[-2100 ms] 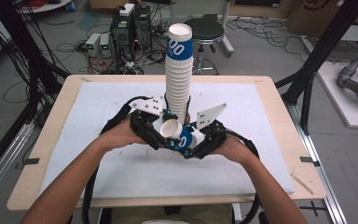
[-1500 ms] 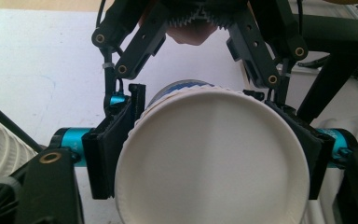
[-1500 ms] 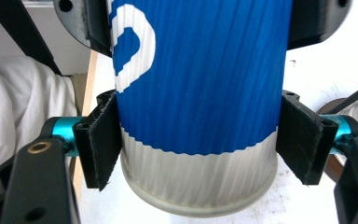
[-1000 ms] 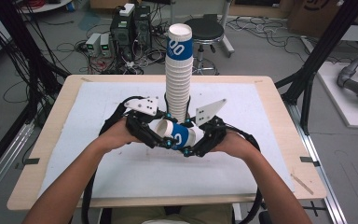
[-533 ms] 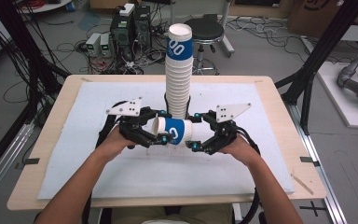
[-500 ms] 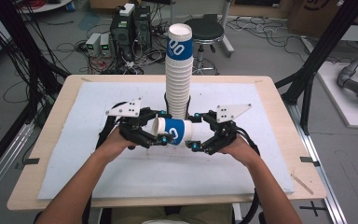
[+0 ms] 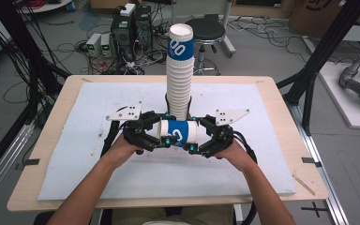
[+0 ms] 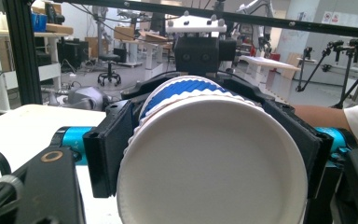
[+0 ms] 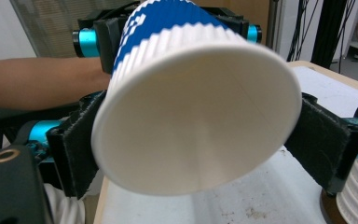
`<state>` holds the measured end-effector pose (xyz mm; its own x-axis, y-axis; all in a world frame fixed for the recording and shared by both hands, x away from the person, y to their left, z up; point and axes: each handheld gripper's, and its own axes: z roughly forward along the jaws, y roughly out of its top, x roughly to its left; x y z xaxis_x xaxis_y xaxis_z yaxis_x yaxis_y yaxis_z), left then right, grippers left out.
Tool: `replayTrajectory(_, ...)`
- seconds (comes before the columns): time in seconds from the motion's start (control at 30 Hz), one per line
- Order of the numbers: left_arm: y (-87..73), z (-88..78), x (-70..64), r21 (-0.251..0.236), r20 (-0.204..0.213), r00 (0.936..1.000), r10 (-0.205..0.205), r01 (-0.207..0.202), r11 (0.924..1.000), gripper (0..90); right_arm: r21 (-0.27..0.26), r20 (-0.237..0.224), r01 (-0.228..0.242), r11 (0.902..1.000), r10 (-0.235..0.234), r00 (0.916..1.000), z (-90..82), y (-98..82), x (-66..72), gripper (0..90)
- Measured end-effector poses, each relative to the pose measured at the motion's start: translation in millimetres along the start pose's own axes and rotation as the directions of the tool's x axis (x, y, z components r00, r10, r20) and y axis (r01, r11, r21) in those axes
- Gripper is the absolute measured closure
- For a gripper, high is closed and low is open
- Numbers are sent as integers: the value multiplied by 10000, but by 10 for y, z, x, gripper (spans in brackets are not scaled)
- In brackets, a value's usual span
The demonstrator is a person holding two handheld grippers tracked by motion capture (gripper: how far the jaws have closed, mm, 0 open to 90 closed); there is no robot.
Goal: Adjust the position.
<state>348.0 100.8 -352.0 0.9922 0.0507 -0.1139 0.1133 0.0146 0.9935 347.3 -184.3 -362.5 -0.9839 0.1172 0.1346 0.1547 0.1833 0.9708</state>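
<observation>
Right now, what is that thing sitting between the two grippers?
In the high view, a blue-and-white paper cup lies sideways between the left gripper and right gripper, both sets of jaws closed on it, before the tall cup stack.

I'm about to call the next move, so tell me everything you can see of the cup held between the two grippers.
The cup looks like ribbed paper, white with a blue band bearing white print. It lies on its side above the white mat, just in front of the tall cup stack. The left gripper clamps one end and the right gripper the other, black jaws pressing its wall on both sides. The left gripper view looks at a flat white disc end; the right gripper view looks into a hollow white end. No dents are visible.
</observation>
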Motion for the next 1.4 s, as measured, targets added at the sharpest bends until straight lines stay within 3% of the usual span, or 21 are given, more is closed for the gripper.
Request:
replayTrajectory(0.2,-17,21,-2,1,121,9999,21,-21,10000,275,-168,-276,-13,9999,8,9996,-26,-15,-12,155)
replayTrajectory(0.37,-25,28,0,173,138,9999,-8,5,9999,285,-56,-243,-5,10000,3,9997,-56,3,-8,188)
replayTrajectory(0.47,-32,43,-13,587,40,9995,-302,300,9978,281,357,-278,-89,9993,99,9996,-64,13,-4,191)
replayTrajectory(0.5,-19,53,-33,912,-186,9993,-332,347,9952,273,544,-297,-85,9985,101,9995,-66,17,-5,191)
replayTrajectory(0.57,13,68,-67,1613,-615,9980,-149,246,9866,151,886,-168,57,9961,-43,9999,-78,30,2,191)
replayTrajectory(0.6,24,62,-75,1857,-648,9979,-3,124,9825,142,1007,-151,38,9949,-23,9999,-91,40,1,191)
replayTrajectory(0.73,94,28,-106,3035,-929,9938,614,-305,9523,143,1629,73,92,9866,-106,9999,-140,95,-8,191)
replayTrajectory(0.9,205,21,-109,4461,-887,9867,1360,-827,8912,143,2966,485,127,9549,-283,9984,-147,210,-15,190)
replayTrajectory(1.0,235,49,-103,4930,-792,9848,1547,-962,8647,143,3605,563,400,9319,-645,9963,-100,293,-4,189)
replayTrajectory(1.1,219,95,-99,5290,-656,9857,1550,-973,8430,143,4283,570,648,9013,-985,9935,-28,357,10,189)
replayTrajectory(1.13,204,111,-96,5455,-616,9854,1586,-998,8321,143,4546,545,757,8875,-1126,9922,-4,374,15,189)
replayTrajectory(1.23,150,170,-95,5875,-450,9851,1662,-1084,8019,143,4995,387,918,8615,-1280,9910,78,403,37,189)
replayTrajectory(1.27,135,189,-97,5948,-431,9855,1641,-1066,7967,143,5141,338,1027,8516,-1397,9896,103,409,39,189)
replayTrajectory(1.33,116,224,-96,6157,-297,9851,1693,-1154,7794,143,5424,302,1106,8328,-1509,9881,149,414,52,189)
replayTrajectory(1.4,102,255,-95,6357,-194,9845,1744,-1225,7622,146,5566,211,1186,8223,-1567,9874,191,419,58,188)
